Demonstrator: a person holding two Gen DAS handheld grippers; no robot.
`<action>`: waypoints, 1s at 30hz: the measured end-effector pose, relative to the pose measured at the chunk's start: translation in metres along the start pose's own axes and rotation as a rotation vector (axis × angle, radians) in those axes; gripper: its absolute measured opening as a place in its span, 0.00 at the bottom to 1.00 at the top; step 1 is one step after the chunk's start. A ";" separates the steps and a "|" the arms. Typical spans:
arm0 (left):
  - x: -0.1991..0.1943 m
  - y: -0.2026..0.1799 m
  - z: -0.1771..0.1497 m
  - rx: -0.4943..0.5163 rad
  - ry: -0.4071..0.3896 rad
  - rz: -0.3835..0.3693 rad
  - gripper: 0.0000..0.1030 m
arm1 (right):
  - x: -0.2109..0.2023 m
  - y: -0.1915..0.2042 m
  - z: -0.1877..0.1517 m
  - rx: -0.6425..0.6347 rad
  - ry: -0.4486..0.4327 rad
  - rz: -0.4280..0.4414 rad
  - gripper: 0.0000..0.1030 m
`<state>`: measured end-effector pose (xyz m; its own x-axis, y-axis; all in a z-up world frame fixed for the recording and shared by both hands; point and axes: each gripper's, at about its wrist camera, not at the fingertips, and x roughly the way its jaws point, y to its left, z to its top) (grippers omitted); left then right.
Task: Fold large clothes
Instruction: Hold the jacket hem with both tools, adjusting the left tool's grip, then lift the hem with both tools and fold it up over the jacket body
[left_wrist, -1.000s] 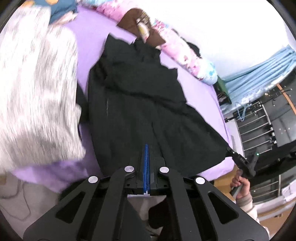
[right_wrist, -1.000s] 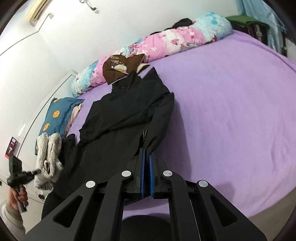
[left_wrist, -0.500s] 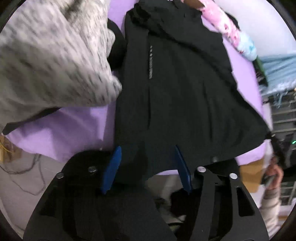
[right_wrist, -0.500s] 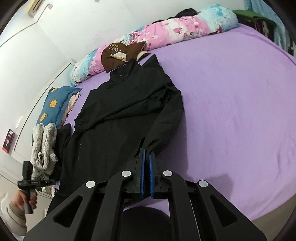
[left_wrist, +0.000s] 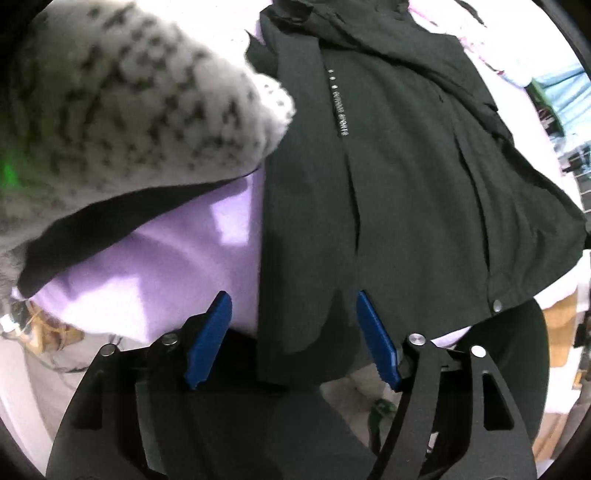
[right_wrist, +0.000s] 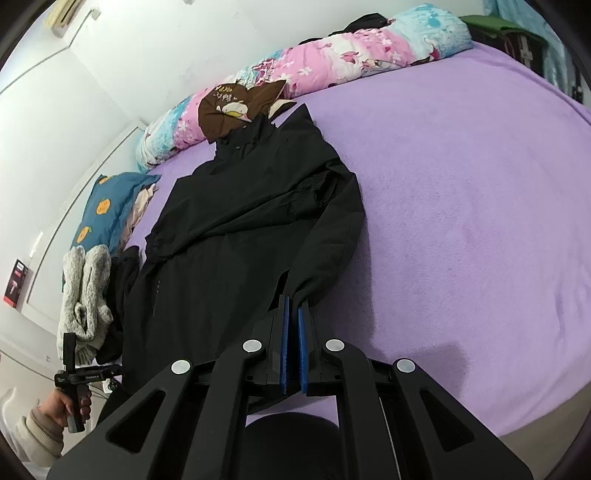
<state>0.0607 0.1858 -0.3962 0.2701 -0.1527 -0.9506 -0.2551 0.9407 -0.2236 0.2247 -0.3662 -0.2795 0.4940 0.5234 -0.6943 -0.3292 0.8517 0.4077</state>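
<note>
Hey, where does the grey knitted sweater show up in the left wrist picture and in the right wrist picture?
Left wrist view: the grey knitted sweater fills the upper left, blurred and close, left of the black jacket.
Right wrist view: it lies bundled at the far left edge of the purple bed, again left of the jacket.
Shared landmark: the black jacket.

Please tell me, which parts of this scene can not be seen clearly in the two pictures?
- Left wrist view: grey knit garment is blurred, too near the lens.
- Left wrist view: small print on the black jacket is too small to read.
- Right wrist view: jacket cuff is hidden inside the right gripper.
</note>
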 end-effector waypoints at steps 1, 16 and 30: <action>0.001 0.000 0.001 0.000 -0.007 -0.002 0.69 | 0.000 0.000 0.001 0.002 -0.001 0.002 0.04; 0.026 -0.007 -0.002 0.000 0.032 -0.101 0.27 | 0.002 -0.003 -0.002 0.023 0.008 -0.003 0.04; -0.007 -0.021 0.007 -0.051 0.001 -0.204 0.01 | -0.004 -0.006 -0.002 0.040 -0.013 0.032 0.04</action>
<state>0.0703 0.1691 -0.3838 0.3201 -0.3392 -0.8846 -0.2420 0.8735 -0.4225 0.2230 -0.3739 -0.2807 0.4940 0.5507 -0.6729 -0.3127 0.8346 0.4535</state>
